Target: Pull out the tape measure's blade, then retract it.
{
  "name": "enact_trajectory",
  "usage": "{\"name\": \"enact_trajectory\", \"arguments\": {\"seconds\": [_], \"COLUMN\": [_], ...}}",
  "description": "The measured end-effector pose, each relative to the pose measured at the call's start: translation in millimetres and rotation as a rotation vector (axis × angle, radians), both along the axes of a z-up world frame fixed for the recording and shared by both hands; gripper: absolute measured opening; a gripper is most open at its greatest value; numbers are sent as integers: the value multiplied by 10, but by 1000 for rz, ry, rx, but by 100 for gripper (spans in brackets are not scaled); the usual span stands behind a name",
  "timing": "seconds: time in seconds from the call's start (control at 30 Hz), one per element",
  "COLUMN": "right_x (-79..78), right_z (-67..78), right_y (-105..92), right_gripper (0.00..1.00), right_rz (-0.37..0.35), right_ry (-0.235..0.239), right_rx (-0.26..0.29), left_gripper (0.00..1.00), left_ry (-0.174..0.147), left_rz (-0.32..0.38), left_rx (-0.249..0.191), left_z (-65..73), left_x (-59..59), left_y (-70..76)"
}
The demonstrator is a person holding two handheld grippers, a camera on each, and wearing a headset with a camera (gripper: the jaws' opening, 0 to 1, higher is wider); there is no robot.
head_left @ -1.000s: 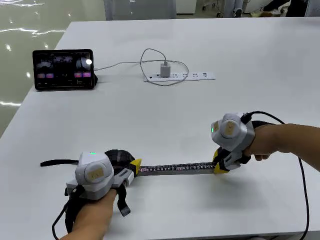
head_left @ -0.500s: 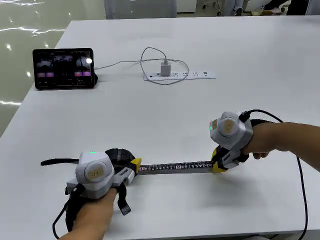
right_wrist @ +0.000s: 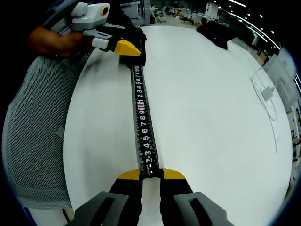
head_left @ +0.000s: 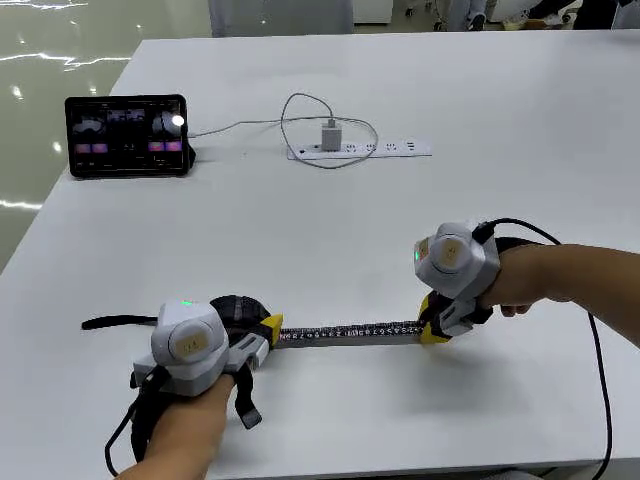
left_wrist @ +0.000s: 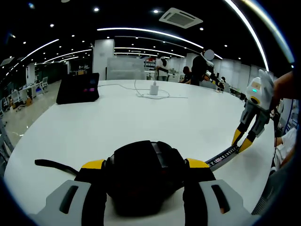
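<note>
Clearly the first half of the task is well in hand. The left gripper (head_left: 262,343) has its fingers (left_wrist: 94,165) closed around the tape measure's black case (left_wrist: 143,176), which sits on the white worktop (head_left: 400,230) near the person's edge, its wrist strap trailing off to the left. From the case the blade (right_wrist: 141,108) runs flat along the worktop, numbers up, to the right gripper (right_wrist: 150,175), whose fingers (right_wrist: 128,175) are pinched nearly together on the blade's free end. The two grippers stand well apart, with a good run of blade laid out between them.

So the pull-out looks largely done, though one moment alone does not say whether more length is meant to come out. The retraction is not yet done: the blade has to be fed back into the case, with its end kept under control so that it doesn't whip home.
</note>
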State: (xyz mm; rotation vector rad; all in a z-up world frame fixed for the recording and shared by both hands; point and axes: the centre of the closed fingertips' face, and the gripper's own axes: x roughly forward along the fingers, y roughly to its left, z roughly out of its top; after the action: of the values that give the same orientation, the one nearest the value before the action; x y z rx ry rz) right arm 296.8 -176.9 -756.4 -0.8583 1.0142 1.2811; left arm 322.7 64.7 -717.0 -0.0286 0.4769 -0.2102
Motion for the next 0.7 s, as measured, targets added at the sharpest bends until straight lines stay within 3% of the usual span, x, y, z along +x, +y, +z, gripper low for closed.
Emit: {"name": "enact_trajectory", "arguments": {"seconds": [0.7], "right_x": [-6], "right_z": [8], "right_y": [74], "right_gripper": [11], "right_rz": [2], "right_ry": [0], "right_rx": [1], "left_gripper": [62], "left_ry": [-1], "left_rz": [0], "left_rx": [1], "left_z": [-4], "left_x": [-2], "left_y": [1]}}
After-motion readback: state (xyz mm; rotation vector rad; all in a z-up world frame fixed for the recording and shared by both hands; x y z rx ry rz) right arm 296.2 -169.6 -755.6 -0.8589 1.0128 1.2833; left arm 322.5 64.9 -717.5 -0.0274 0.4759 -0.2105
